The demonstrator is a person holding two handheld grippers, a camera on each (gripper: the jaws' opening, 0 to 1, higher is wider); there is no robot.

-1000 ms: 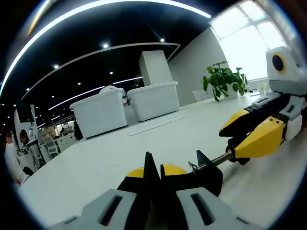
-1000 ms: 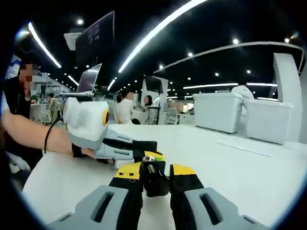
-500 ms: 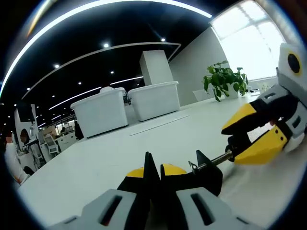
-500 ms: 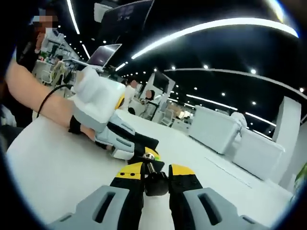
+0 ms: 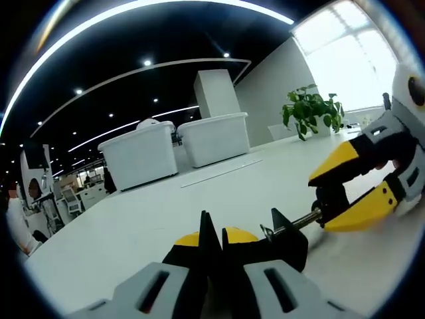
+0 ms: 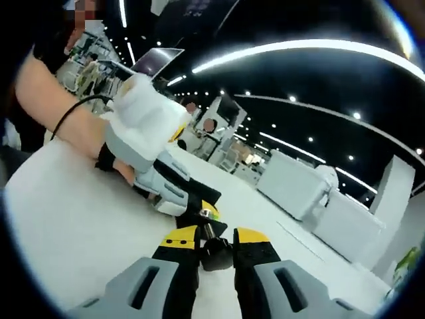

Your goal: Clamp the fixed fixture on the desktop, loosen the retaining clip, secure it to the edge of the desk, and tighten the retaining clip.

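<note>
Left gripper view: the left claw (image 5: pixel 214 234) is clamped on the black fixture (image 5: pixel 282 240) low on the white worktop (image 5: pixel 153 212); the right claw (image 5: pixel 345 193) enters from the right, pinching the screw's far knob.

Right gripper view: the right claw (image 6: pixel 216 242) grips the black knob (image 6: pixel 216 252); the left claw (image 6: pixel 189 199) lies just beyond.

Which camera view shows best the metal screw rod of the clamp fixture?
The left gripper view: the screw rod shows from the side, running from the black fixture to the right gripper. In the right gripper view it points toward the camera, so its end shows.

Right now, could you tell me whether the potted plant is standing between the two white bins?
No, the potted plant stands well to the right of both white bins in the left gripper view.
</note>
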